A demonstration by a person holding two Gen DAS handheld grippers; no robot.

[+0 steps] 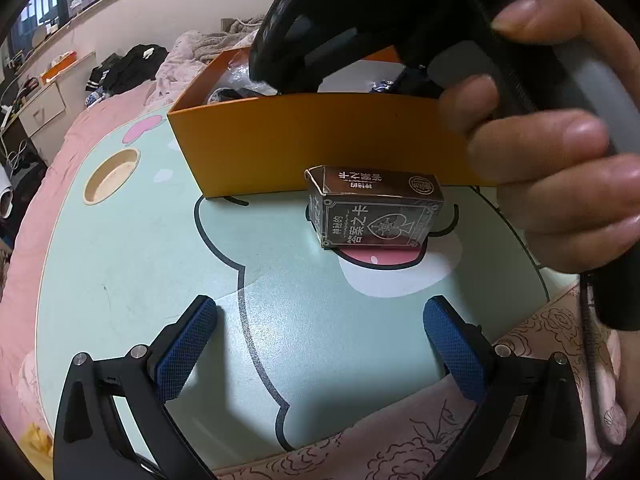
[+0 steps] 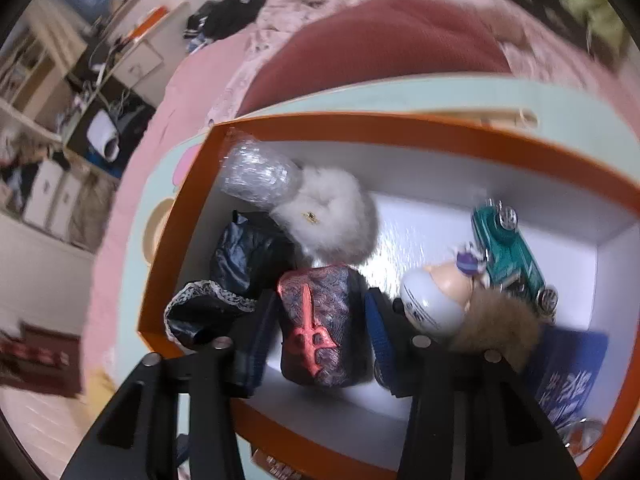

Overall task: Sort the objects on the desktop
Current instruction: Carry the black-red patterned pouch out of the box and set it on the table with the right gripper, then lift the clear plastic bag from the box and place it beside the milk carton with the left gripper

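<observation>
right gripper (image 2: 318, 330) is clamped on the patterned pouch (image 2: 322, 328) w/ the red trident, hanging over the orange box (image 2: 400, 128); i'd lower it into the bare white floor btwn the fluffy pompom (image 2: 332, 216) and the figure before letting go (not drop it). left gripper (image 1: 320, 344) is spread wide, empty. only the left cam shows the card box (image 1: 376, 210) on the table (image 1: 120, 260), just outside the box wall; contents show only in the right cam.

Home bedrm: bed w/ pink bedding (image 1: 120, 104) (clothes (image 1: 124, 66) strewn).

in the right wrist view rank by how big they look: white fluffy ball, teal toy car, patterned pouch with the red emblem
1. patterned pouch, though it sits nearest the camera, which inflates it
2. white fluffy ball
3. teal toy car, the smallest-looking
</observation>
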